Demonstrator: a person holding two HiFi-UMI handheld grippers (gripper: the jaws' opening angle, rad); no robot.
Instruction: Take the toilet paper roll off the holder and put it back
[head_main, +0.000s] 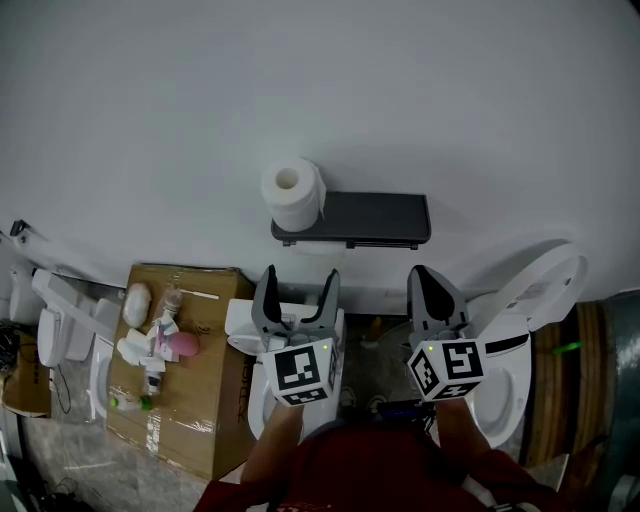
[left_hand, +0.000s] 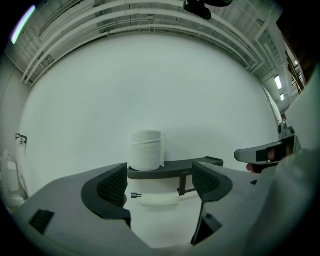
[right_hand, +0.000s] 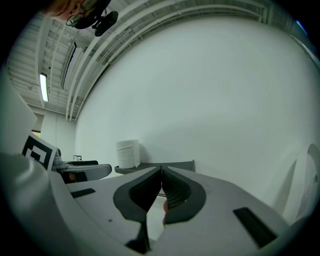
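Head view gives me the toilet paper roll (head_main: 293, 193) standing upright on the left end of the dark wall shelf (head_main: 375, 218), its core hole facing up. It isn't on the bar. In the left gripper view a much thinner white roll (left_hand: 160, 199) sits on the bar under that shelf, with the full roll (left_hand: 147, 150) above it.

My left gripper (head_main: 300, 275) points level at the wall, jaws spread wide with nothing between them, short of the shelf and touching nothing. My right gripper (head_main: 422, 275) hangs beside it, near the shelf's right end. Its own view shows the pads (right_hand: 172, 187) pressed together on nothing.

On the floor to the left lies a cardboard box (head_main: 215, 400). It looks closed, so I cannot tell what is in it. Small items lie scattered on its top: a pink object (head_main: 183, 345), a white oval piece (head_main: 137, 303) and some small bottles. To the right stands a white toilet (head_main: 505, 385) with its lid (head_main: 545, 280) raised. The gripper hides the inside of the bowl.
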